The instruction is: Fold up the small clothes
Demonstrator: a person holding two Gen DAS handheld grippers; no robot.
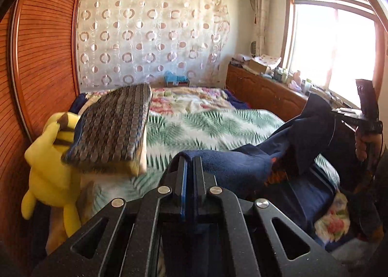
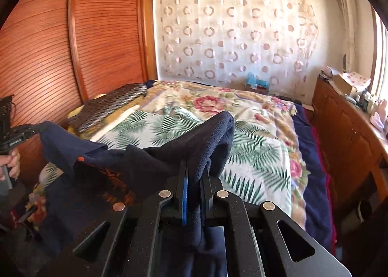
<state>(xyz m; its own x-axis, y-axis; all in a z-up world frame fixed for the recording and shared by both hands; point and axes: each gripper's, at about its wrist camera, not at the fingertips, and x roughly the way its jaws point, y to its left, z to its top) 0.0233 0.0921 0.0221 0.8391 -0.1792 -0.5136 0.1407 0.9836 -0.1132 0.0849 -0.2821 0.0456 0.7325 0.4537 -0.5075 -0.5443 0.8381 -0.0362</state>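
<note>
Navy garment [image 2: 169, 153] — soft, light fleece, limp, sagging between two holds above the bed [image 2: 254, 136]; best taken at edges or corners. Left hand-held gripper [image 1: 190, 167] pressed together on one edge; right hand-held gripper [image 2: 195, 180] pinching a bunched fold. Right view showed an orange print [image 2: 114, 177] below the span — the left view barely did, adding a yellow plush toy [image 1: 48, 155].
</note>
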